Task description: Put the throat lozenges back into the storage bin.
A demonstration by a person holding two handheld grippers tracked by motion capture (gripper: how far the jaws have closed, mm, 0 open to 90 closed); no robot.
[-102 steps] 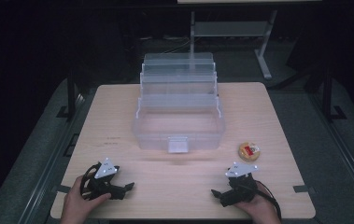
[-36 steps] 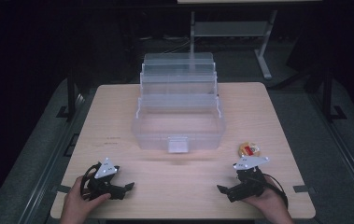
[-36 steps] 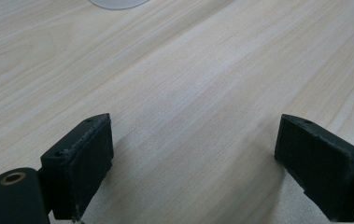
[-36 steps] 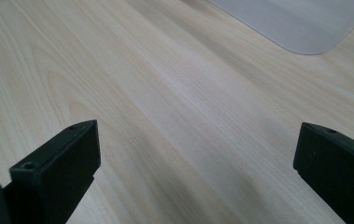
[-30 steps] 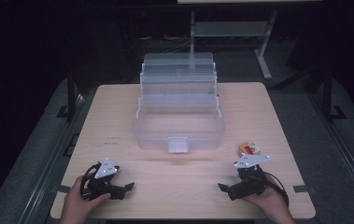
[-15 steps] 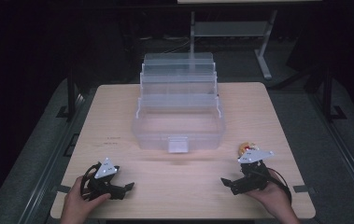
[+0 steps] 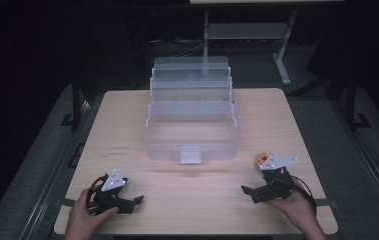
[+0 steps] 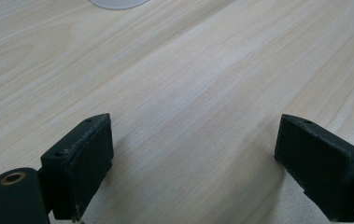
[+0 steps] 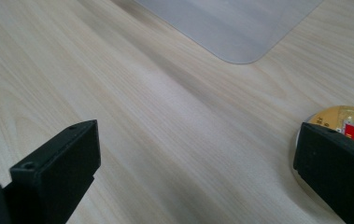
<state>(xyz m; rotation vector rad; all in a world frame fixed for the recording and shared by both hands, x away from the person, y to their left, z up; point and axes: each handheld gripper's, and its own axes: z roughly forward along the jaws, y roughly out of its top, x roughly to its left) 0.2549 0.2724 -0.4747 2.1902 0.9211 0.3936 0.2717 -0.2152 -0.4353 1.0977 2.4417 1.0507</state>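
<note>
Clear tiered box (image 7: pixel 192 125) open at bench (image 7: pixel 127 115) centre. Left gripper (image 7: pixel 133 201) low at near-left edge, jaws wide, nothing between them. Right gripper (image 7: pixel 247 192) at near right, jaws wide; small round yellow-and-red disc (image 9: pixel 347 122) lies just beside its right jaw, partly hidden.

A clear tiered box (image 7: pixel 192 131) is sitting open mid-table (image 7: pixel 127 115), trays stepping back toward twelve o'clock. A small round yellow-and-red disc (image 7: pixel 261 159) is lying at its four o'clock, apart. A metal stand (image 7: pixel 247 30) is standing beyond.
</note>
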